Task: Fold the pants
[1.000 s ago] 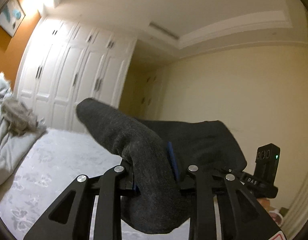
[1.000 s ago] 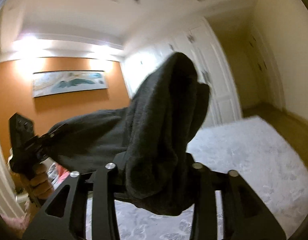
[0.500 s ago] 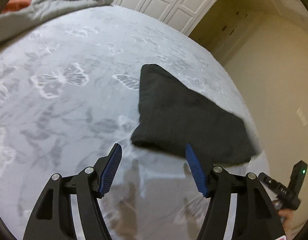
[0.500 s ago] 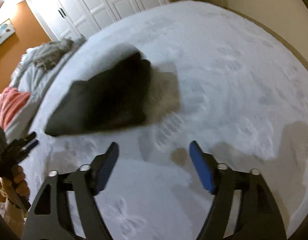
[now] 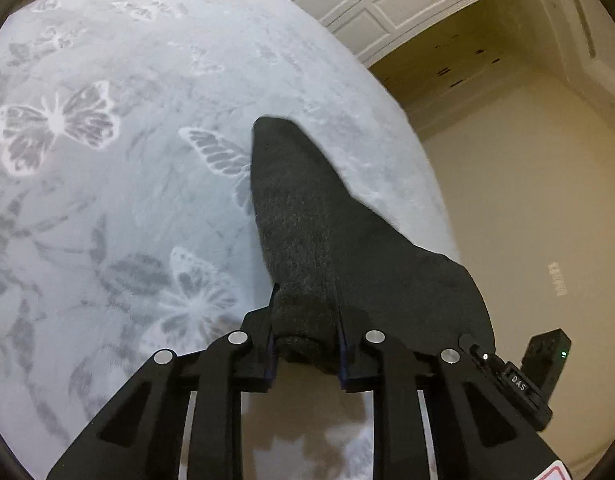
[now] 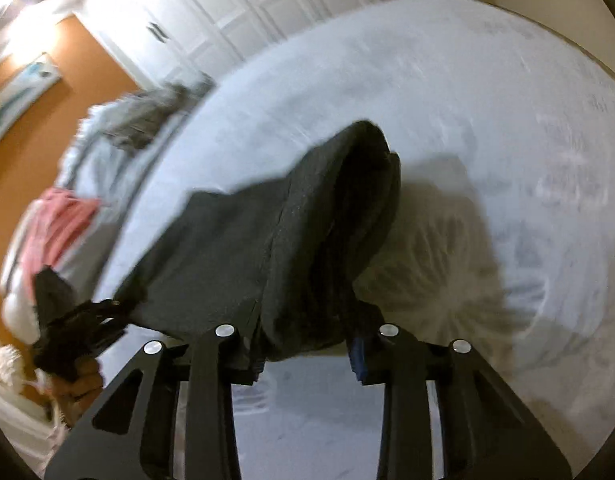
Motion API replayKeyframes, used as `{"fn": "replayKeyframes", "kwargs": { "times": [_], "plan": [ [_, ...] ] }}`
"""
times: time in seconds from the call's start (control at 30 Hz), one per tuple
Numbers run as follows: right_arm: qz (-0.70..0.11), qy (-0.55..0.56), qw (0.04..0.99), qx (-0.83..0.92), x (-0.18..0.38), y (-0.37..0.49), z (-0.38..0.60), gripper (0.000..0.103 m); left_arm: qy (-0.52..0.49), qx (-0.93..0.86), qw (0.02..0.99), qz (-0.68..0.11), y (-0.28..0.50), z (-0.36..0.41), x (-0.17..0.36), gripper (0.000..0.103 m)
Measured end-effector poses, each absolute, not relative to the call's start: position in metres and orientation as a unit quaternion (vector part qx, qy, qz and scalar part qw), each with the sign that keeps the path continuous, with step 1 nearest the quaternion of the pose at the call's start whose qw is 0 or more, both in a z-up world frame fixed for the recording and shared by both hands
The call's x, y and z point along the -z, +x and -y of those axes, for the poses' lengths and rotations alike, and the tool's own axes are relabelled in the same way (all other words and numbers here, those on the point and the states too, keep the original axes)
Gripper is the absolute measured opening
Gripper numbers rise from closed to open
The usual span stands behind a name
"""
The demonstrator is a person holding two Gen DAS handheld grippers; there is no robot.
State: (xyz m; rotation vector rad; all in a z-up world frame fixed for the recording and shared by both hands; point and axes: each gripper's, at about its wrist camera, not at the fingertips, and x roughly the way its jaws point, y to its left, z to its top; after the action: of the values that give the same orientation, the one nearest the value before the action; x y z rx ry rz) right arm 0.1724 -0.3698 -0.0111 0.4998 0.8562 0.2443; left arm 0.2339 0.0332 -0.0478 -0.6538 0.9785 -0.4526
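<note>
Left gripper [image 5: 305, 344] closing, clenched on the dark grey pants [image 5: 307, 220] at lower centre; right gripper [image 6: 307, 354] closing too, cloth bunched between its jaws, over the butterfly bedspread [image 5: 107, 160].
</note>
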Motion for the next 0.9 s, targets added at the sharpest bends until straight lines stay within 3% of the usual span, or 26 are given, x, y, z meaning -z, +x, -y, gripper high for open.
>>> {"fn": "replayKeyframes", "kwargs": {
  "times": [0.1, 0.17, 0.37, 0.4, 0.43, 0.47, 0.53, 0.6, 0.7, 0.9],
  "plan": [
    [-0.429, 0.175, 0.883, -0.071, 0.029, 0.174, 0.370, 0.051, -0.235, 0.187, 0.812, -0.500, 0.235, -0.013, 0.064, 0.028],
    [-0.452, 0.149, 0.879, -0.032, 0.054, 0.169, 0.372, 0.063, -0.198, 0.173, 0.838, -0.478, 0.220, -0.008, 0.066, 0.035],
    [-0.399, 0.161, 0.902, 0.018, -0.007, 0.095, 0.376, 0.066, -0.125, 0.160, 0.892, -0.403, 0.146, -0.016, 0.008, 0.033],
    [-0.391, 0.157, 0.906, 0.024, -0.017, 0.080, 0.373, 0.076, -0.095, 0.152, 0.907, -0.382, 0.127, -0.014, -0.004, 0.039],
    [-0.374, 0.159, 0.913, 0.036, -0.028, 0.057, 0.369, 0.089, -0.073, 0.144, 0.916, -0.367, 0.110, -0.015, -0.011, 0.056],
    [-0.356, 0.160, 0.919, 0.047, -0.034, 0.042, 0.363, 0.092, -0.047, 0.130, 0.929, -0.343, 0.088, -0.015, -0.021, 0.065],
    [-0.309, 0.156, 0.935, 0.080, -0.045, 0.006, 0.348, 0.095, -0.023, 0.113, 0.947, -0.299, 0.054, -0.014, -0.034, 0.082],
    [-0.276, 0.142, 0.945, 0.107, -0.043, -0.015, 0.332, 0.098, -0.001, 0.101, 0.959, -0.264, 0.016, -0.013, -0.035, 0.090],
    [-0.272, 0.119, 0.945, 0.136, -0.021, -0.043, 0.310, 0.098, 0.022, 0.090, 0.965, -0.247, -0.011, -0.013, -0.014, 0.091],
    [-0.303, 0.135, 0.934, 0.134, 0.003, -0.045, 0.312, 0.098, 0.044, 0.078, 0.950, -0.298, 0.006, 0.000, 0.027, 0.091]
  ]
}}
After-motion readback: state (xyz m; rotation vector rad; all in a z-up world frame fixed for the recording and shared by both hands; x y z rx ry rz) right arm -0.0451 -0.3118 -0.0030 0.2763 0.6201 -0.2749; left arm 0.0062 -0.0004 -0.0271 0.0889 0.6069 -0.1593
